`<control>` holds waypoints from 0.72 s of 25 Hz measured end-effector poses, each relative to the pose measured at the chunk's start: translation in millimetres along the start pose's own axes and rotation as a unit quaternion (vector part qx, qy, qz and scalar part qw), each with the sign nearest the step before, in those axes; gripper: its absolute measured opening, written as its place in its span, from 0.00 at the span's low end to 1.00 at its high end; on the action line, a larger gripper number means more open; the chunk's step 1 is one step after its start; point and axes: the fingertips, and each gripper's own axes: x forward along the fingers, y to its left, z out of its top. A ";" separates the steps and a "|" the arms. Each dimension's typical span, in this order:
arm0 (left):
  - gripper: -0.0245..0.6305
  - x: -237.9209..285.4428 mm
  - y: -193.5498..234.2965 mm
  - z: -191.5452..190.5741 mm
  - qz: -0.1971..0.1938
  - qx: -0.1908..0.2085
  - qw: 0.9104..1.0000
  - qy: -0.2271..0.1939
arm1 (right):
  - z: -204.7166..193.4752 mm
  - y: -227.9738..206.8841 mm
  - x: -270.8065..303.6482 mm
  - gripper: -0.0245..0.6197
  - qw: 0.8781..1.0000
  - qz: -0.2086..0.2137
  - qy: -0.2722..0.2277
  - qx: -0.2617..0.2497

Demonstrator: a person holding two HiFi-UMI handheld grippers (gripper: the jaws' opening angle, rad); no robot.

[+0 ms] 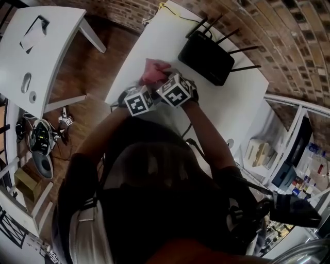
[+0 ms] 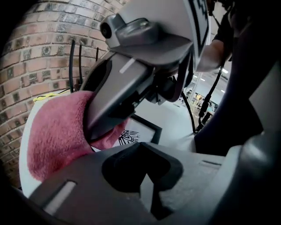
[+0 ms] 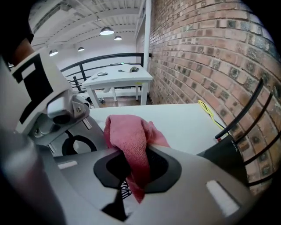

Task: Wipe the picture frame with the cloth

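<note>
My right gripper (image 3: 131, 169) is shut on a pink cloth (image 3: 131, 136), which bunches up above the jaws and hangs down between them. In the left gripper view the cloth (image 2: 57, 136) lies under the right gripper (image 2: 103, 127) on the black-edged picture frame (image 2: 147, 127), which holds a black drawing on white. My left gripper (image 2: 147, 176) is shut right at the frame's near edge, and whether it pinches that edge is hidden. In the head view both marker cubes (image 1: 139, 100) (image 1: 175, 92) sit side by side just below the cloth (image 1: 154, 71) on the white table (image 1: 154, 36).
A black router (image 1: 206, 56) with upright antennas stands on the table to the right of the cloth, against the brick wall. A yellow cable (image 1: 170, 9) lies at the far edge. A second white table (image 1: 36, 46) stands to the left, and shelves (image 1: 289, 154) to the right.
</note>
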 end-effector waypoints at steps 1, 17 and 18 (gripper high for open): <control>0.04 0.0 0.0 -0.2 0.001 -0.003 1.000 0.000 | -2.7 2.2 2.6 0.12 1.000 0.002 0.006 -0.004; 0.04 -0.9 8.1 -3.8 -0.001 -0.024 1.000 0.014 | -30.2 0.4 1.8 0.12 0.999 -0.004 0.000 0.035; 0.04 -0.3 8.2 -3.7 -0.003 -0.025 1.000 0.015 | -31.6 0.0 1.2 0.12 0.999 -0.006 -0.002 0.036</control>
